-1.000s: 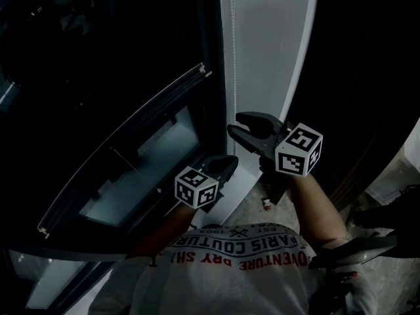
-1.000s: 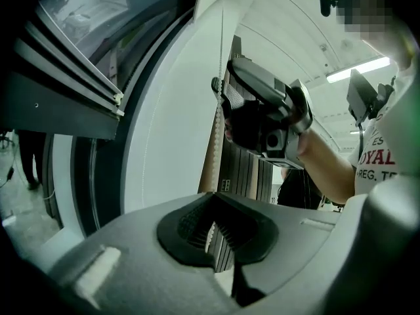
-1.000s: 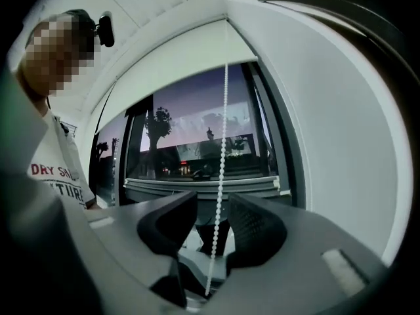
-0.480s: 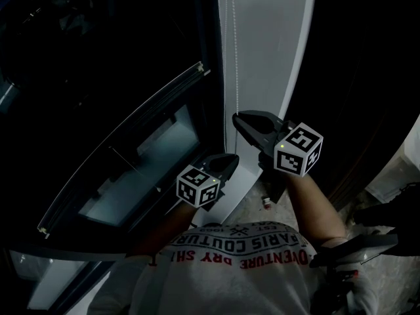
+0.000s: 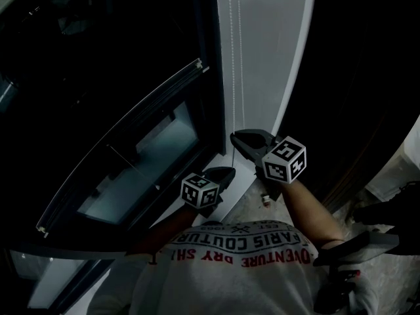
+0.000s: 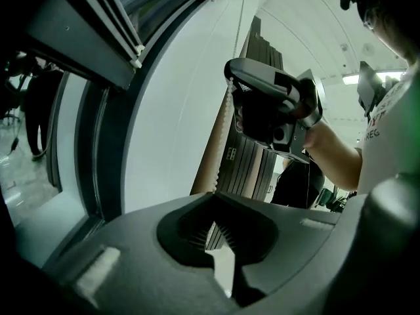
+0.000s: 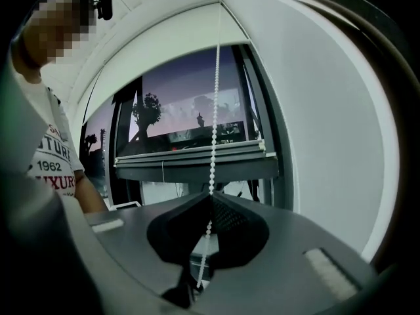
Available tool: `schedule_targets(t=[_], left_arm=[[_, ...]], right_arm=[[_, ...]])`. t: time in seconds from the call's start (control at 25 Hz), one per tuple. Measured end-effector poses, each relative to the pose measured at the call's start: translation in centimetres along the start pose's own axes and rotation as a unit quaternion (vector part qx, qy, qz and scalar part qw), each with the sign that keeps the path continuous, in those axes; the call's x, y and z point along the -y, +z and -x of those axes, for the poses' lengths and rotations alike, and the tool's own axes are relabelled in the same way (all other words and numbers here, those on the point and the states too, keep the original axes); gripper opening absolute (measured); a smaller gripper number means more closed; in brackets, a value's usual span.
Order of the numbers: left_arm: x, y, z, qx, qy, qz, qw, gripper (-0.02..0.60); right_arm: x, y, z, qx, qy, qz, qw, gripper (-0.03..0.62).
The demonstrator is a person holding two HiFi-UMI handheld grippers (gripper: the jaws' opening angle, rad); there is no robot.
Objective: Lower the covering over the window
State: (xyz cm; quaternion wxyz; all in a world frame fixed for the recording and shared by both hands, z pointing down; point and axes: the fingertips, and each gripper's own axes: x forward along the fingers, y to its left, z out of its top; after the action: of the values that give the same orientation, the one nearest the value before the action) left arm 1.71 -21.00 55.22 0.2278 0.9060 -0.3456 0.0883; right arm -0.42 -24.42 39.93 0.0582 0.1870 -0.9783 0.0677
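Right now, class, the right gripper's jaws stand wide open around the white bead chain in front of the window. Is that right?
Not quite. The right gripper has its jaws shut on the white bead chain, not wide open around it. The right gripper view shows the chain pinched where the jaws meet. The chain does hang in front of the window.

1. I see a strip of grey speckled floor [image 5: 252,210] at the lower centre of the head view.
2. A small pale object [image 5: 266,202] lies on it; I cannot identify it.
3. A paler floor patch [image 5: 394,172] shows at the right edge.
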Motion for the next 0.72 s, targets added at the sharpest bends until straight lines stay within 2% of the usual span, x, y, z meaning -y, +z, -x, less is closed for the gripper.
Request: schedule_targets(t=[0.2,0.4,0.52,0.64,0.72], left_arm=[[-0.3,-3.3,-0.2,-0.028,0.001,0.014,0.9995,0.006],[-1.1,-6.0,0.5,-0.074,0.016,0.017,0.997,0.006],[-0.7,-6.8,0.6,-0.064,-0.013,0.02,0.9976,0.008],[-1.0,-6.4,1.1,-0.053,-0.01,0.02,0.9983,0.01],[-1.4,-5.8,1.4,-0.037,-0.011,0.02,0.9991,0.054]], right_arm=[[-0.4,-3.3,-0.5,-0.015,0.008,-0.031,0.999,0.008],[-0.9,-6.5,-1.0,-0.04,0.016,-0.052,0.998,0.008],[-0.8,-7.1,-0.9,-0.041,0.016,-0.061,0.997,0.008],[-0.7,-7.1,-0.8,-0.041,0.012,-0.059,0.997,0.008],[-0.6,-7.1,-0.7,-0.04,0.01,-0.061,0.997,0.008]])
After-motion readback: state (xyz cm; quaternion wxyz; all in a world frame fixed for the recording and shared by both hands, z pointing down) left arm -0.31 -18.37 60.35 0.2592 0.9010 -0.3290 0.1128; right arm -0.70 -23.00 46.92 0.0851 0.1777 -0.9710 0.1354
